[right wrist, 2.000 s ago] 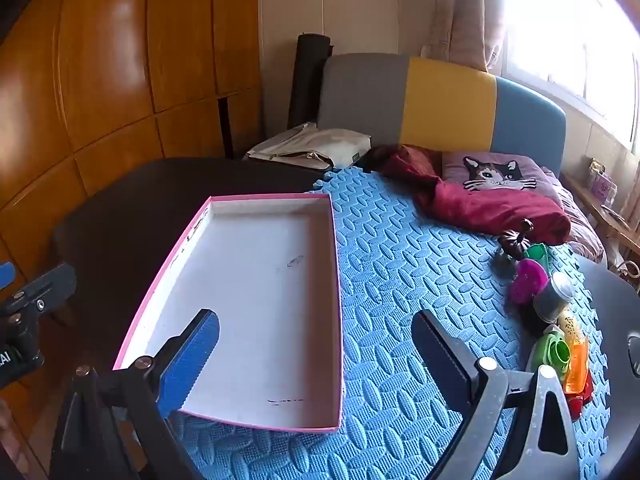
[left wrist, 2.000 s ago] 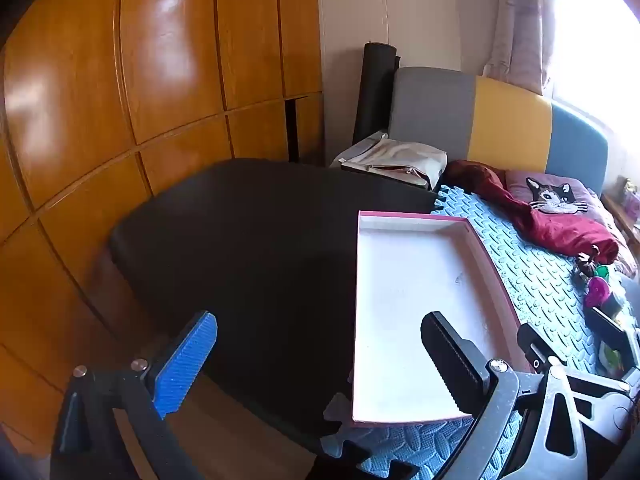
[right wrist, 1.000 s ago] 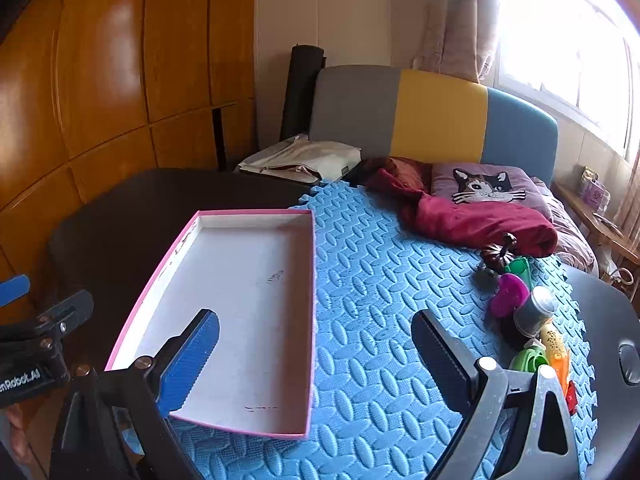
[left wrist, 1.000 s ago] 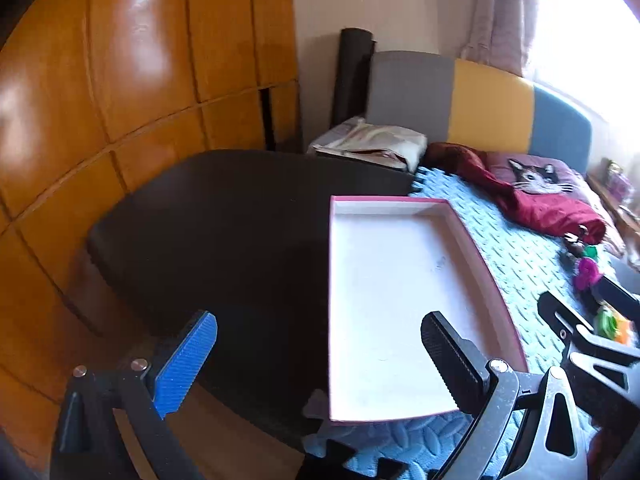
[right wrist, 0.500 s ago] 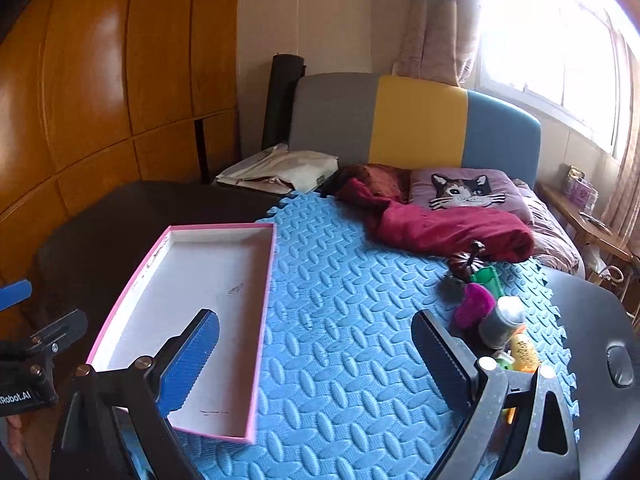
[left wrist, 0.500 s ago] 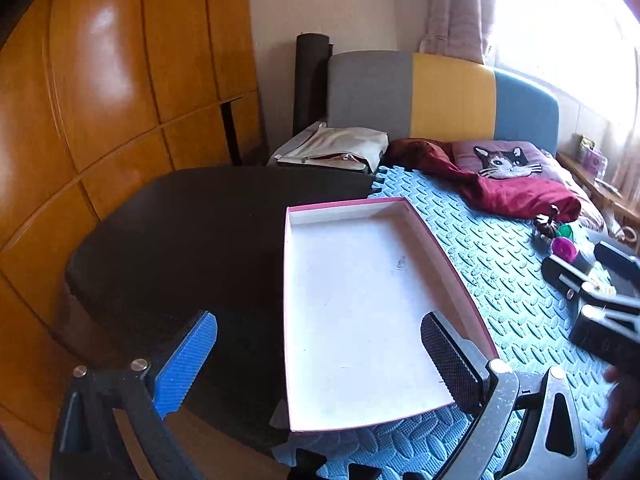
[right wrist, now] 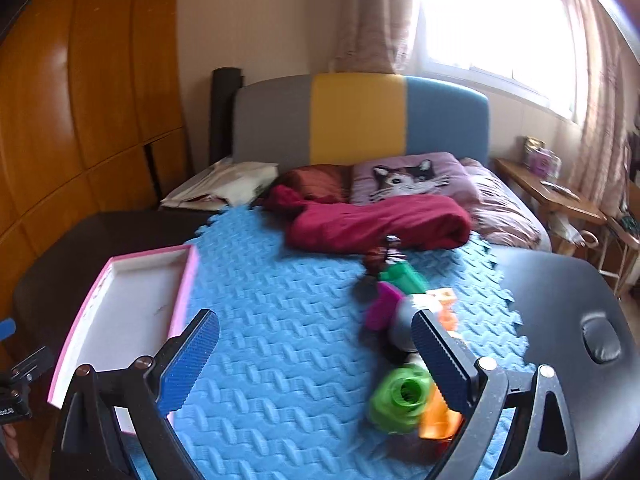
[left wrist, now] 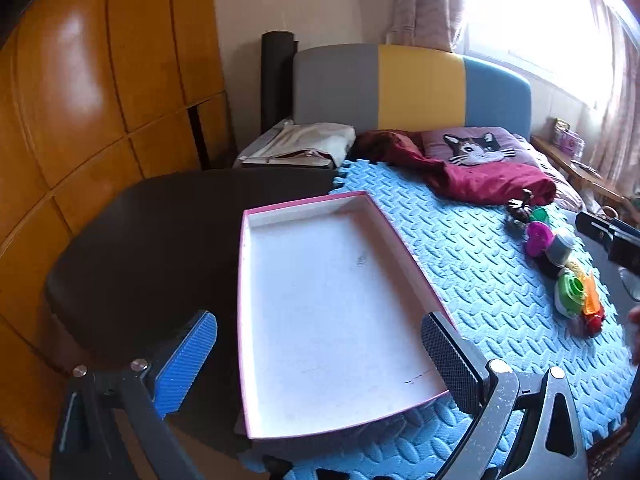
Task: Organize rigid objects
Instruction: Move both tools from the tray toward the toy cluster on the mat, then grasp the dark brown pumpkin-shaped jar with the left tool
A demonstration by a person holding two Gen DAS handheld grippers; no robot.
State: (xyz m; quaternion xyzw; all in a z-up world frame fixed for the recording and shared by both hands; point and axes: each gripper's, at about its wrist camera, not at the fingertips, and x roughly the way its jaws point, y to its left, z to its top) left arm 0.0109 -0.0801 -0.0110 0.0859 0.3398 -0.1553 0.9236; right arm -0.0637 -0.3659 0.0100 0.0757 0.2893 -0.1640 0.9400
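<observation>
An empty pink-rimmed white tray lies on the blue foam mat; it also shows at the left of the right wrist view. A row of small toys lies at the mat's right side: a green round one, an orange one, a magenta one, a grey can and a dark figure. My left gripper is open over the tray's near end. My right gripper is open and empty, just left of the toys.
The mat lies on a dark table. A red cloth and a cat cushion lie at the back. Wooden cabinets stand to the left. A black stool is to the right.
Both grippers have swung to the right. The tray slid left in both views and the toys now sit close to my right gripper. Both stay open.
</observation>
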